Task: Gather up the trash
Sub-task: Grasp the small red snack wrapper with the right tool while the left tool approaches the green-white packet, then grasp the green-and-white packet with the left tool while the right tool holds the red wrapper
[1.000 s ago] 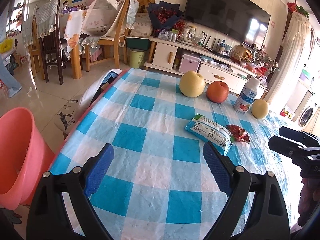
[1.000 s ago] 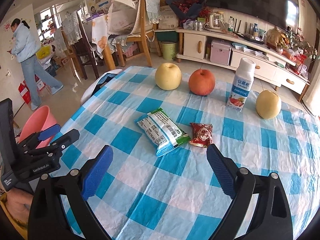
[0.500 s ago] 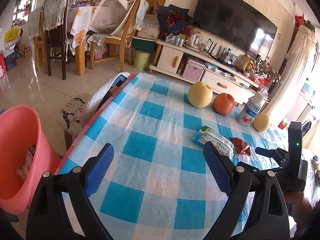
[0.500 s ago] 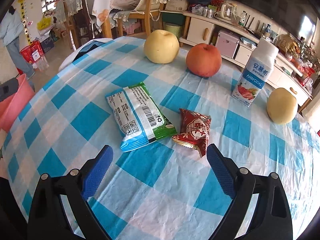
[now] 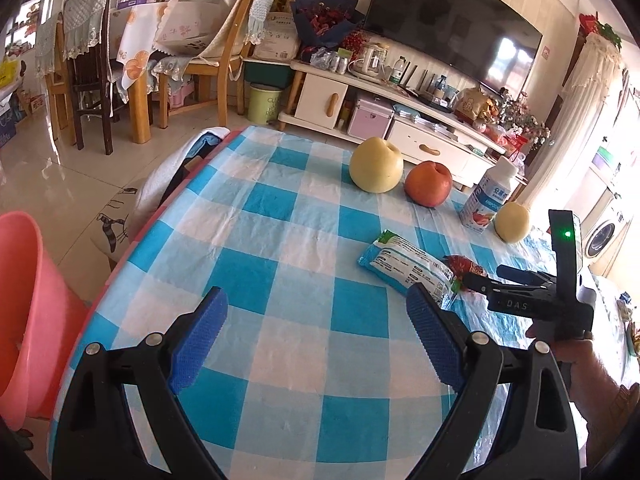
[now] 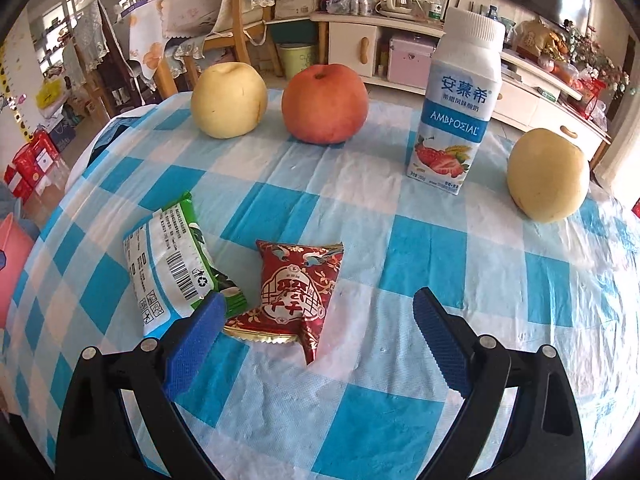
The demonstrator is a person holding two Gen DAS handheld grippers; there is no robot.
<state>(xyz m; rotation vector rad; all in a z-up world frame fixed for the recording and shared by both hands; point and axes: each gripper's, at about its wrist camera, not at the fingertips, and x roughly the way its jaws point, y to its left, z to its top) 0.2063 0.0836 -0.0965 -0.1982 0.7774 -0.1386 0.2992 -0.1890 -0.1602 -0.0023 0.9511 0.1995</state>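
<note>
Your surface [image 5: 280, 240] is one round top under a blue-and-white checked cloth, with one pink bin [image 5: 24, 312] standing on the floor off its left edge. On it you have three round fruits: two pale yellow pears [image 6: 229, 100] [image 6: 549, 175] and one red apple [image 6: 325, 104], plus one upright yoghurt bottle [image 6: 456, 100]. Two pieces of trash lie side by side near the middle: one green-and-white wrapper [image 6: 172, 268], its long axis running from your near side away and slightly left, and one smaller red packet [image 6: 298, 288], its crimped gold end toward you. Your right gripper [image 6: 316, 320] tilts steeply down with its jaws spread, the red packet's near end between them, untouched. Your left gripper [image 5: 316, 320] hangs spread and empty over bare cloth, angled down.
</note>
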